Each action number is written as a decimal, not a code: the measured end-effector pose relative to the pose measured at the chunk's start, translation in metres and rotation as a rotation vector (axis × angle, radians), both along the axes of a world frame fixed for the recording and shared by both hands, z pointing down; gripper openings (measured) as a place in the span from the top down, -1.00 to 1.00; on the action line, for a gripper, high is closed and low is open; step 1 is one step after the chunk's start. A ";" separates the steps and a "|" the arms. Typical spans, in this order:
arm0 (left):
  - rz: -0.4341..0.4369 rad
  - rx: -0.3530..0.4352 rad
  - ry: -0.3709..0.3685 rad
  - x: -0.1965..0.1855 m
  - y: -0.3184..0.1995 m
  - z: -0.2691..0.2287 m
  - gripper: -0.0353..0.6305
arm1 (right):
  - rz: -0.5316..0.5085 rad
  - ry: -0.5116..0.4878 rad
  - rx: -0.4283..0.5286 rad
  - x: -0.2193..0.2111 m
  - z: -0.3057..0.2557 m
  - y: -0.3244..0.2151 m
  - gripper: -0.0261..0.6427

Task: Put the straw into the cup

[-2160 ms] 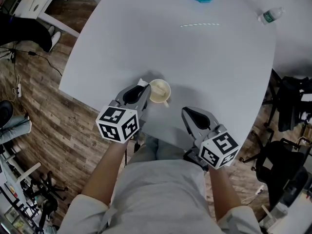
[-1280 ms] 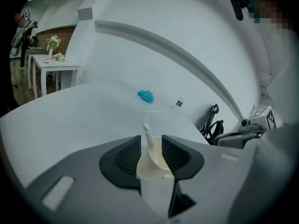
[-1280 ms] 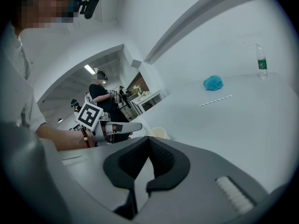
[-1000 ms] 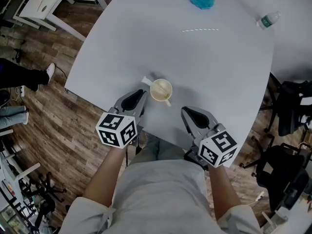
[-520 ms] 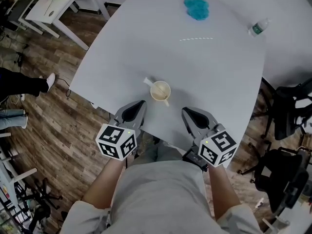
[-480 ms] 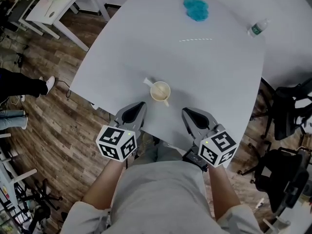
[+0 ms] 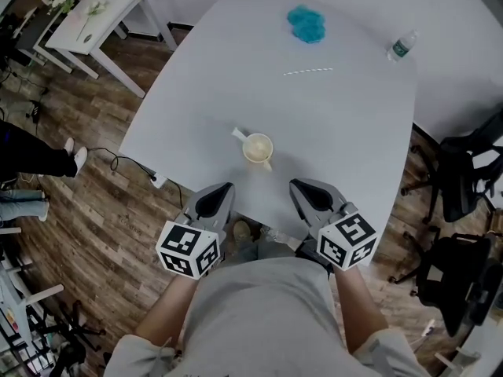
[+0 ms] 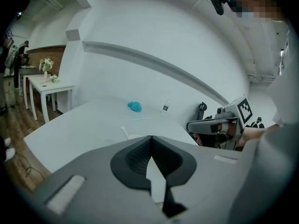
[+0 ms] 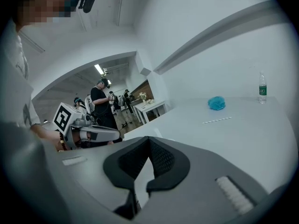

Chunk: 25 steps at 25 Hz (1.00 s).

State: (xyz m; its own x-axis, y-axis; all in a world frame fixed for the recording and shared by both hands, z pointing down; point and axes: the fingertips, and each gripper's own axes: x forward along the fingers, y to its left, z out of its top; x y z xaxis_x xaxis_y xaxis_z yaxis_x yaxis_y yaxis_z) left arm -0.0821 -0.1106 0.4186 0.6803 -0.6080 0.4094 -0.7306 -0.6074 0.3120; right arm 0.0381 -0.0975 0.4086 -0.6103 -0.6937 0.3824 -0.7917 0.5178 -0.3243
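A cream cup (image 7: pixel 258 148) with a handle stands near the table's front edge. A white straw (image 7: pixel 238 134) leans out of it to the upper left; the same straw (image 8: pixel 125 132) peeks over my left jaws in the left gripper view. A second straw (image 7: pixel 308 71) lies flat further back on the table. My left gripper (image 7: pixel 218 188) is shut and empty, held back from the cup at the table's edge. My right gripper (image 7: pixel 303 185) is level with it on the other side, also shut with nothing in it. Neither gripper touches the cup.
On the far side of the white table (image 7: pixel 354 132) lie a blue crumpled thing (image 7: pixel 305 22) and a small water bottle (image 7: pixel 399 47). A white side table (image 7: pixel 86 14) stands at the left, and black chairs (image 7: pixel 460 179) at the right. People (image 9: pixel 100 104) stand in the background.
My left gripper has let go near the cup, drawn back towards me and shut. The right gripper drew back slightly too. The straw stays in the cup.
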 end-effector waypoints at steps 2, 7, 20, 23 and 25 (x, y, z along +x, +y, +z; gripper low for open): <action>0.008 0.014 -0.010 0.000 0.005 -0.005 0.84 | 0.001 0.001 0.005 0.000 -0.003 0.002 0.90; -0.009 0.029 0.003 -0.003 0.008 -0.015 0.84 | 0.002 -0.006 0.007 -0.001 -0.006 0.003 0.91; -0.024 0.028 0.013 -0.006 0.004 -0.020 0.84 | -0.025 0.008 0.028 -0.005 -0.016 0.001 0.91; -0.025 0.033 0.011 -0.005 0.004 -0.022 0.84 | -0.031 0.007 0.032 -0.006 -0.017 0.002 0.91; -0.025 0.036 0.009 -0.005 0.004 -0.023 0.84 | -0.033 0.006 0.035 -0.006 -0.017 0.002 0.91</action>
